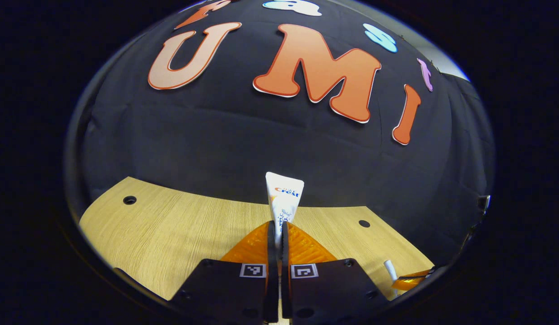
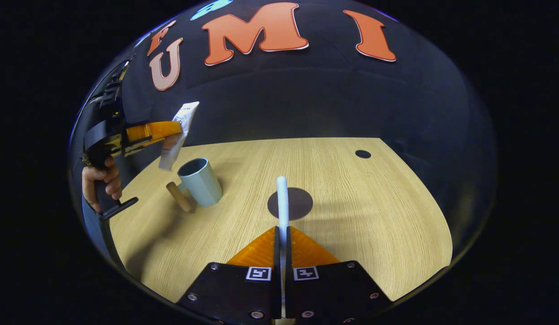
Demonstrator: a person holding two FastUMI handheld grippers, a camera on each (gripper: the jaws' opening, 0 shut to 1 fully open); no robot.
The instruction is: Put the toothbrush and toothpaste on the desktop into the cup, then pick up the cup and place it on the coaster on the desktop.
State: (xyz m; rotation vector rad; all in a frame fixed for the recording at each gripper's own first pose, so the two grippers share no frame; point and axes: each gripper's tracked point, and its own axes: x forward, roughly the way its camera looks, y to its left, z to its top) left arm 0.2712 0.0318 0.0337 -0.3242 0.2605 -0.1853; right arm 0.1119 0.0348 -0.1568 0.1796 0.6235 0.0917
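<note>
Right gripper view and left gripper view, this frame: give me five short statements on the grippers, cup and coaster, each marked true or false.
1. The left gripper has its jaws shut on the toothpaste. True.
2. The right gripper holds nothing. False: its jaws are shut on the toothbrush.
3. The cup stands on the coaster. False: it stands on the bare desktop, apart from the coaster.
4. The toothpaste is held in the air near the cup, not inside it. True.
5. The cup lies tipped on its side. False: it stands upright, mouth open upward.
</note>
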